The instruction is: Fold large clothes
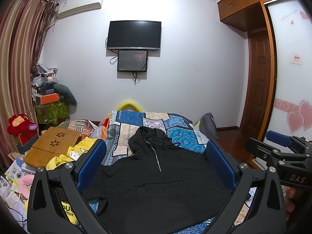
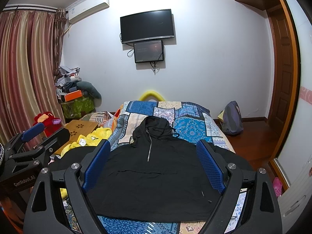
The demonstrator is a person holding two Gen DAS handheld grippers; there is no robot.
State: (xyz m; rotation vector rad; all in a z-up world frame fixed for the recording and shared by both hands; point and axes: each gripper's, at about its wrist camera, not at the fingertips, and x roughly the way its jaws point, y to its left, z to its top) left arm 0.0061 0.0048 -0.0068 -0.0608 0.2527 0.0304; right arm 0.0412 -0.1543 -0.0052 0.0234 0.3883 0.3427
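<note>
- On the patchwork bedspread (image 2: 187, 130) the black hoodie (image 2: 156, 175) lies spread flat, front up, hood at the far end.
- Left gripper (image 1: 156, 167) and right gripper (image 2: 154, 167) both hover over it, jaws wide apart, holding nothing.
- Looks like folding hasn't started; next I'd guess each one pinches a sleeve or side edge and brings it inward.

My left wrist camera looks forward along the bed (image 1: 134, 124) toward the television (image 1: 134, 35). My right wrist camera, just beside it, shares that view.
</note>
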